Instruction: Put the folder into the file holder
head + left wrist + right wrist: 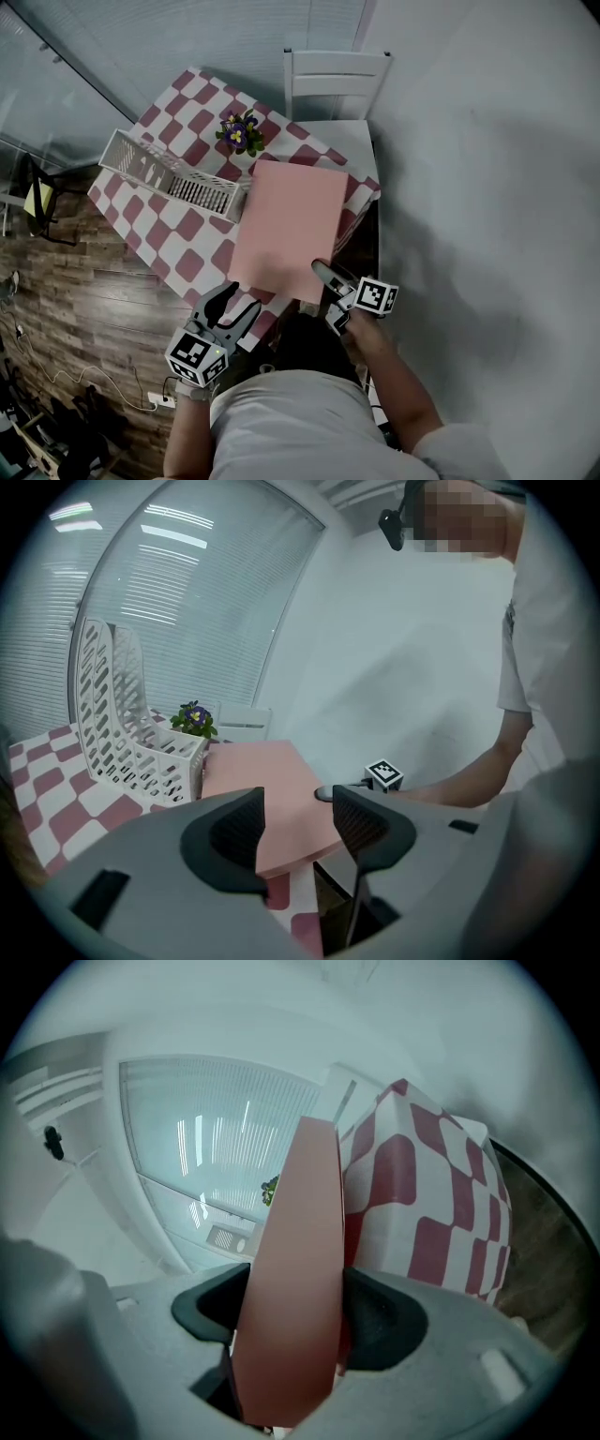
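Note:
A pink folder (291,225) lies flat on the checkered table (178,234), its near corner sticking out past the table's front edge. My right gripper (330,284) is at that corner with its jaws standing wide on either side of the folder (300,1232); I see no pad pressing on it. My left gripper (234,305) hovers open and empty at the front edge, left of the folder (272,780). The white slotted file holder (173,173) stands at the table's left, also in the left gripper view (122,724).
A small pot of purple flowers (241,133) stands behind the file holder and folder. A white chair (333,89) is at the table's far side. Wood floor with cables (56,375) lies to the left, a white wall to the right.

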Demonstrator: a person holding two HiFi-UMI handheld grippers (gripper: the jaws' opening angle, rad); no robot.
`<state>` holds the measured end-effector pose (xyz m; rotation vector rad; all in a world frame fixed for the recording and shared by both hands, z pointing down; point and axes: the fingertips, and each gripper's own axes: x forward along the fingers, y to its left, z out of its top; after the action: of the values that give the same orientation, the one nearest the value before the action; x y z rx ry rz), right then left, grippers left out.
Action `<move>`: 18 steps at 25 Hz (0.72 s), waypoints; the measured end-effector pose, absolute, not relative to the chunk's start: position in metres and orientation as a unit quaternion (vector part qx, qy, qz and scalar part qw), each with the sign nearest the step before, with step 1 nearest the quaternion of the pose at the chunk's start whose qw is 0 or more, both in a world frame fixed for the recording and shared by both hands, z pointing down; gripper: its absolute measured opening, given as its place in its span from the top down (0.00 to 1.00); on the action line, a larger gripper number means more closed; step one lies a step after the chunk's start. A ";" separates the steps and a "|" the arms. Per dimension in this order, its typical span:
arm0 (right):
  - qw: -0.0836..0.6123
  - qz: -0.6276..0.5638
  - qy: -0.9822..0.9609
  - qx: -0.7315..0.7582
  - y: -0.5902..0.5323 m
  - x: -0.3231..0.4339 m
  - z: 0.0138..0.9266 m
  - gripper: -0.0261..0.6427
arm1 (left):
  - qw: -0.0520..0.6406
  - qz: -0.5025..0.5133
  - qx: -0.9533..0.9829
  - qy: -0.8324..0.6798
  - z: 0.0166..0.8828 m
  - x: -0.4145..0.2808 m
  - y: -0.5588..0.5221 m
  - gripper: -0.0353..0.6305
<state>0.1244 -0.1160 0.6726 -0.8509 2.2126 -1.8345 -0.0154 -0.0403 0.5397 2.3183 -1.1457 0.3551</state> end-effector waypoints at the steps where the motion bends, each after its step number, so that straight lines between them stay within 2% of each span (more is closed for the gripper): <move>1: 0.075 -0.602 0.742 -0.287 -0.116 0.124 0.669 0.50 | 0.261 0.131 0.858 -0.421 0.539 -0.017 -0.040 0.63; 8: 0.110 -0.527 0.786 -0.304 -0.109 0.117 0.640 0.50 | 0.254 0.130 0.867 -0.409 0.536 -0.038 -0.038 0.63; 18: 0.103 -0.390 0.867 -0.294 -0.074 0.107 0.611 0.51 | 0.242 0.128 0.875 -0.398 0.536 -0.078 -0.036 0.63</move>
<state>0.1067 -0.0737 0.6114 -0.8684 2.5567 -1.1493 -0.0783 -0.0355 0.5364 2.3927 -1.0890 0.3487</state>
